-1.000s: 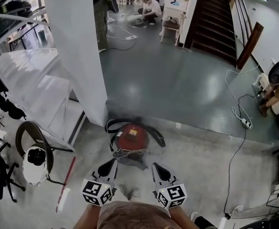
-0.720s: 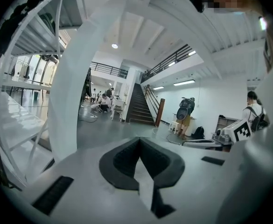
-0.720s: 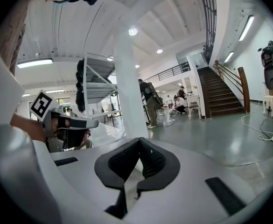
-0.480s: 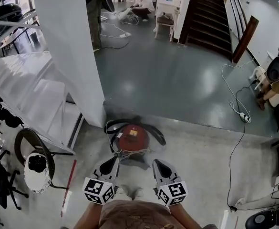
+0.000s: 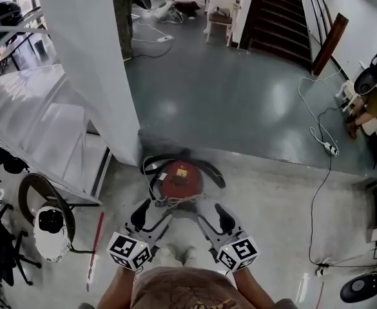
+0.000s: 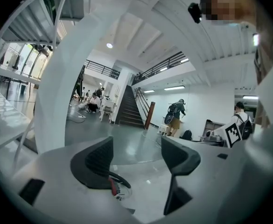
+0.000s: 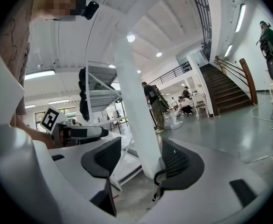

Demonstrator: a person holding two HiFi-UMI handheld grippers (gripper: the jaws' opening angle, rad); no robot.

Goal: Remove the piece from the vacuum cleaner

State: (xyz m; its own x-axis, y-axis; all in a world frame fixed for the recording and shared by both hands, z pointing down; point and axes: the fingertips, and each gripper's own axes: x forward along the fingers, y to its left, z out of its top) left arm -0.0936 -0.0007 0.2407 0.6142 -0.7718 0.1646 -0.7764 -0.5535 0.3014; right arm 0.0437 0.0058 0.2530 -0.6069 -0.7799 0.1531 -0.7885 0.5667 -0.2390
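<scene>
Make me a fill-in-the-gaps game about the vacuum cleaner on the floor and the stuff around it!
1. The round canister vacuum cleaner on the floor is ____ in colour.
2. The flexible hose curling around the vacuum cleaner is ____.
3. Just behind the vacuum cleaner stands a tall, square ____ pillar.
4. The white power strip on its long thin cable lies on the shiny grey ____.

Missing words: red; black; white; floor

Jaws of the left gripper [image 5: 154, 211] and right gripper [image 5: 211, 212] had just been opening, from closed to wide apart, with nothing between them. Both grippers advanced toward 12 o'clock, nearer the red vacuum cleaner [image 5: 180, 177].
</scene>
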